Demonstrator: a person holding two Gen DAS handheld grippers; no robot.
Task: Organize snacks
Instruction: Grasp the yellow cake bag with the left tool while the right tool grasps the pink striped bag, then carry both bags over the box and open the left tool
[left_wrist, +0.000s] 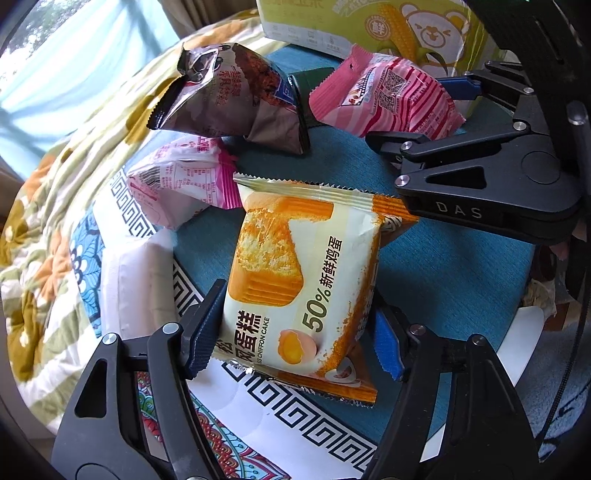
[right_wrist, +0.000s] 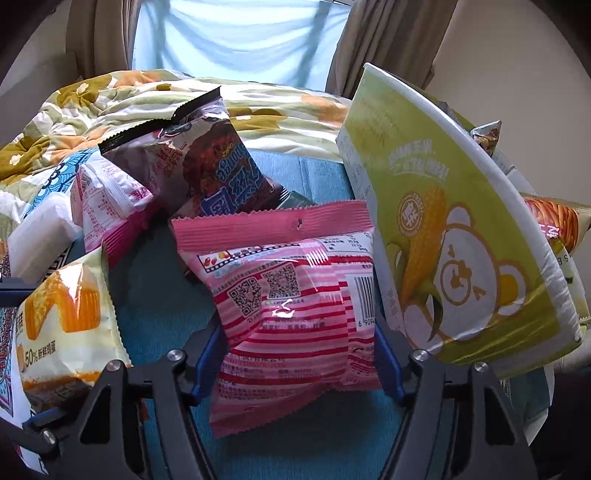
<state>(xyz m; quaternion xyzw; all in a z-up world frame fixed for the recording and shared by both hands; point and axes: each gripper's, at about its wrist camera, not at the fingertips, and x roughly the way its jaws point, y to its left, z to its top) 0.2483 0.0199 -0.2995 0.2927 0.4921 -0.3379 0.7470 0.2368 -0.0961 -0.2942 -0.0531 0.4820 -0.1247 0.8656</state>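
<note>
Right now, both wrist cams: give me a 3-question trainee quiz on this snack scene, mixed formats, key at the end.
1. True or false: the left gripper has its fingers on either side of the chiffon cake packet.
2. Multiple choice: the packet between the right gripper fingers is A) dark brown, B) pink striped, C) orange.
3. Fill in: the pink striped packet sits right beside the green ____ box with a bear on it.

Key: 1 true; 2 B; 3 corn.

A floral quilt (right_wrist: 110, 107) lies below a bright window's sheer curtain (right_wrist: 229, 37) and beige drapes (right_wrist: 388, 40)
</note>
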